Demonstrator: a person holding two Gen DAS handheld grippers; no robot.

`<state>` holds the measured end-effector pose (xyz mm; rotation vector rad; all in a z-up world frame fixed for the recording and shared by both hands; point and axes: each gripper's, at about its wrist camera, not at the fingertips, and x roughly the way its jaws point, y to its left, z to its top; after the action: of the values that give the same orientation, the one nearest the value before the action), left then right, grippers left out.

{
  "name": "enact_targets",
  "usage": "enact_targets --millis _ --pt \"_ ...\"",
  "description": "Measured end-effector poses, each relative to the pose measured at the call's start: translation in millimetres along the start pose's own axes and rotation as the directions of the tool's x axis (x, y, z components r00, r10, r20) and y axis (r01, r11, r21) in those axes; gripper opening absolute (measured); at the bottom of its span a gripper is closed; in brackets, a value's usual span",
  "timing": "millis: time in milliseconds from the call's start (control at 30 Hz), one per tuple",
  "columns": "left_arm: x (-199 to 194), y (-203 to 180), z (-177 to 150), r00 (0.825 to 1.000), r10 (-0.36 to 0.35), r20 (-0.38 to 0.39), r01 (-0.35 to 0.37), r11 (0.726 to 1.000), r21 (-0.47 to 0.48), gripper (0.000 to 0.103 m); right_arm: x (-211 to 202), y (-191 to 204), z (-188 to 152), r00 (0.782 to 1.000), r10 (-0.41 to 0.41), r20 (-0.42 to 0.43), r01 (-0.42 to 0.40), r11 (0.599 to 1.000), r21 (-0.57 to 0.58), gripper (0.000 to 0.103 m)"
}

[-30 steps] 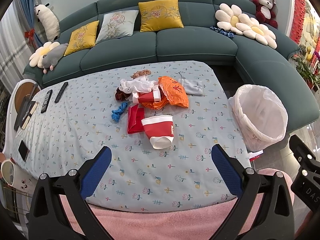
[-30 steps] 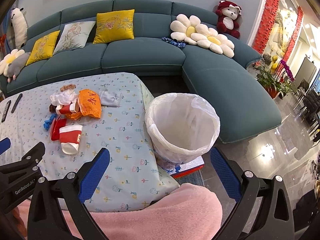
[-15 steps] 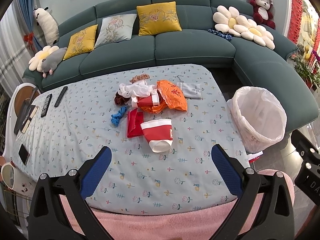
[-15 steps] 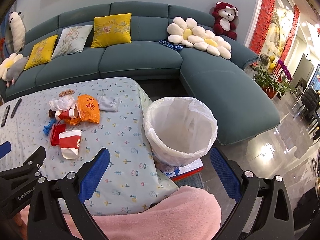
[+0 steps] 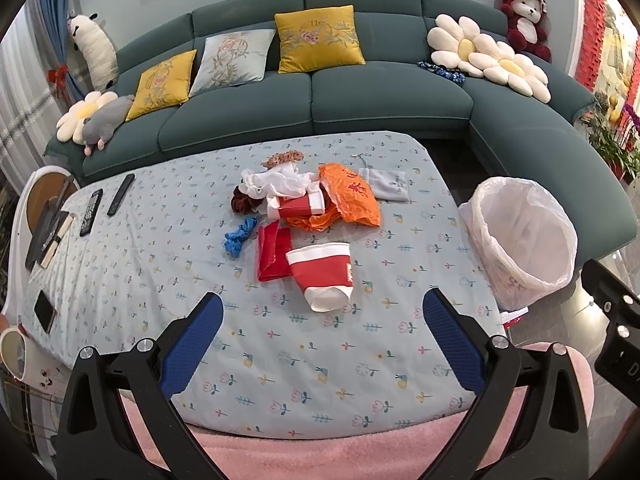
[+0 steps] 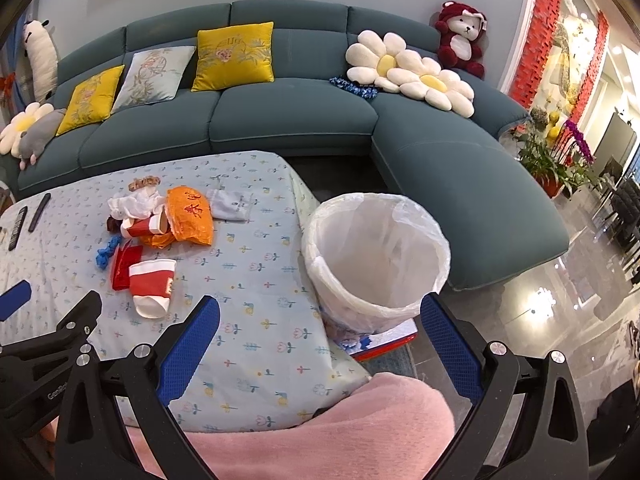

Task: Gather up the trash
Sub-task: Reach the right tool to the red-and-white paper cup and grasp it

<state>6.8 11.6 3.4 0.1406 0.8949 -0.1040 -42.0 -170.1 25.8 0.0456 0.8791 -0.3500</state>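
so both claws gape empty: the left claw [image 5: 322, 322] hangs near the red paper cup [image 5: 323, 274] on the table [image 5: 132, 280], the right claw [image 6: 320, 330] by the lined bin [image 6: 376, 256]. best to close low across the cup's middle, gently, without crushing it.

A teal sofa [image 5: 312, 92] fills the upper frame, with yellow cushions [image 5: 318, 40], flower pillows [image 5: 488, 56] and a red teddy bear [image 5: 524, 20]. Two remotes [image 5: 106, 204] lie at left.

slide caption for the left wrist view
Open left hand-held gripper faces red paper cup and trash pile; lined bin waits beside table.
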Motion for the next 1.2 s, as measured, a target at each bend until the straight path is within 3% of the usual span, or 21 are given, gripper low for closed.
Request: enact_targets --millis 133,333,533,933,1200 --pt "8 17 3 1.000 -0.003 0.004 0.003 1.000 -0.027 0.096 8 13 3 0.999 0.031 -0.019 -0.031 0.999 0.010 0.096" --pt "29 47 5 1.000 -0.013 -0.010 0.012 0.998 -0.058 0.095 16 44 4 0.997 0.077 0.016 -0.077 0.996 -0.035 0.096" --pt "55 75 8 0.999 -0.022 -0.031 0.020 0.996 -0.087 0.095 32 79 7 0.987 0.163 0.012 -0.162 0.984 -0.069 0.096" --pt "137 125 19 0.987 -0.087 -0.135 0.063 0.983 -0.175 0.095 118 152 -5 0.942 0.298 -0.157 -0.306 0.951 -0.031 0.092" --pt "190 128 29 0.975 -0.122 -0.188 0.091 0.982 -0.168 0.095 166 195 -16 0.908 0.335 -0.252 -0.355 0.934 -0.039 0.089"
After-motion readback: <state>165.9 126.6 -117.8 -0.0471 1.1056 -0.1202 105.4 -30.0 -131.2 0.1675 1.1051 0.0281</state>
